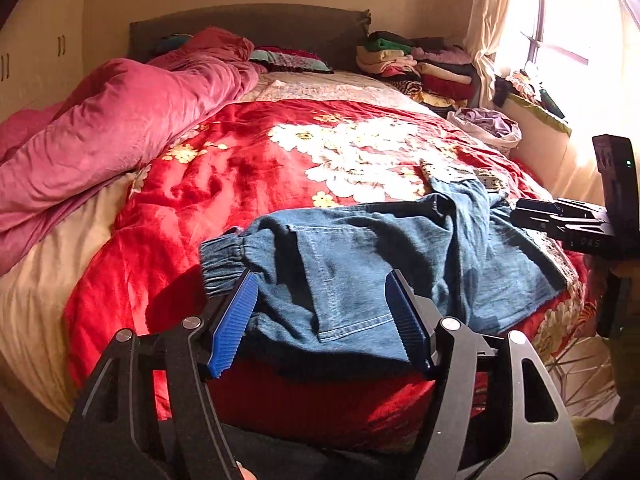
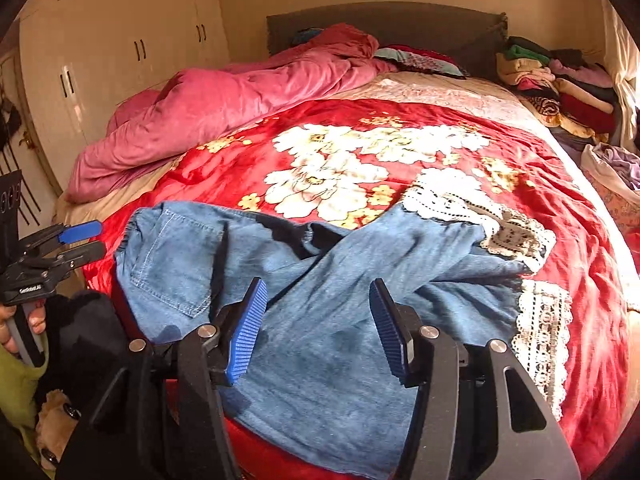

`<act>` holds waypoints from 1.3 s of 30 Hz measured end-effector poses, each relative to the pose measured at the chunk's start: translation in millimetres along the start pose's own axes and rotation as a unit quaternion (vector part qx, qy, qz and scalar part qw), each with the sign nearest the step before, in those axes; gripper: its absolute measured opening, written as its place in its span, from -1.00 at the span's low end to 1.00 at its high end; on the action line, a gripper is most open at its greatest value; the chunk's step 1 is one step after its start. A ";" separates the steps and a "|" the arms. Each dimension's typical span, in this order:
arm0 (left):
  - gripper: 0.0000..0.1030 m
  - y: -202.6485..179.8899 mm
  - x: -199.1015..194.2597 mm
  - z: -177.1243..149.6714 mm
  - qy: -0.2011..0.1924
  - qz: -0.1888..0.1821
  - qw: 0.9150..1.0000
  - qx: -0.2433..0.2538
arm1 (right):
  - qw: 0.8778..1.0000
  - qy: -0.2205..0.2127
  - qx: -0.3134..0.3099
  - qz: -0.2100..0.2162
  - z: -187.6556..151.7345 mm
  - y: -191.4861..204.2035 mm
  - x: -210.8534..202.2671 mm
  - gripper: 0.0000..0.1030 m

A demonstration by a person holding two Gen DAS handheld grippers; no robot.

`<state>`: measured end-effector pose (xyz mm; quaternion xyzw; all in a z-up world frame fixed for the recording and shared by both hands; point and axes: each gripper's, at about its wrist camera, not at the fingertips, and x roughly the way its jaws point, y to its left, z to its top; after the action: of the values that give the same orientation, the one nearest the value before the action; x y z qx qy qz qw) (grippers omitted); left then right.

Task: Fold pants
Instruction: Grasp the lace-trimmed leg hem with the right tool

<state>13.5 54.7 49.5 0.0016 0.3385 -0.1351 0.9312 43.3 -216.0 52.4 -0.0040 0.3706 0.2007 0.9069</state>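
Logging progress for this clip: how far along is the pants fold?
Done: the denim pants lie on the red floral blanket near the bed's edge, legs crossing in a rough heap, lace-trimmed hems spread at one side. In hand: nothing; the left gripper and right gripper are both open above the fabric, pads gripping nothing. Left: smoothing the legs and making a tidy fold.

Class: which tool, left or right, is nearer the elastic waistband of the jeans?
Left. The left tool hangs open just in front of the elastic waistband; the right tool hangs open over the legs, farther along the jeans.
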 end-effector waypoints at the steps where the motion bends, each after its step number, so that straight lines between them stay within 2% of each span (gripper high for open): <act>1: 0.15 -5.8 0.7 1.2 0.001 -0.006 1.000 0.007 | 1.000 -0.002 0.003 -0.006 1.6 -5.6 -0.9 0.02; 7: 0.16 -38.1 21.7 7.6 0.033 -0.067 0.997 0.018 | 0.999 -0.008 0.018 -0.030 10.3 -25.1 -0.5 0.15; 16: 0.16 -86.4 69.5 9.1 0.093 -0.142 0.985 0.041 | 0.999 0.009 0.025 -0.045 35.8 -43.2 24.7 0.20; 20: 0.16 -96.3 90.6 8.1 0.122 -0.163 0.979 0.033 | 0.998 0.021 0.030 -0.050 51.5 -53.1 42.4 0.20; 22: 0.15 -101.0 102.2 9.0 0.136 -0.160 0.977 0.031 | 0.997 0.028 0.028 -0.059 60.6 -57.9 54.3 0.20; 26: -0.08 -110.7 120.7 14.2 0.153 -0.180 0.972 0.013 | 0.997 0.035 0.048 -0.042 80.5 -70.2 78.6 0.20; 30: -0.31 -123.6 145.3 11.2 0.174 -0.177 0.969 0.010 | 0.995 0.064 0.046 -0.064 95.3 -79.6 110.5 0.20; 32: -0.59 -119.3 151.6 9.7 0.171 -0.177 0.969 -0.009 | 0.992 0.080 0.041 -0.093 99.5 -82.9 125.7 0.20; 33: -0.66 -117.4 151.0 9.6 0.166 -0.178 0.970 -0.012 | 0.991 0.086 0.038 -0.095 100.8 -84.0 132.4 0.20; 35: -0.92 -114.1 148.2 10.2 0.154 -0.183 0.971 -0.018 | 0.989 0.098 0.036 -0.104 102.9 -86.6 147.0 0.20; 39: -0.94 -118.3 142.7 7.1 0.145 -0.192 0.971 -0.001 | 0.986 0.109 0.026 -0.128 107.4 -85.9 169.8 0.20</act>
<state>92.9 -95.7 -24.6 -0.0448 0.4639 -0.3089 0.8291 256.3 -216.9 3.8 -0.0495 0.4684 0.0720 0.8792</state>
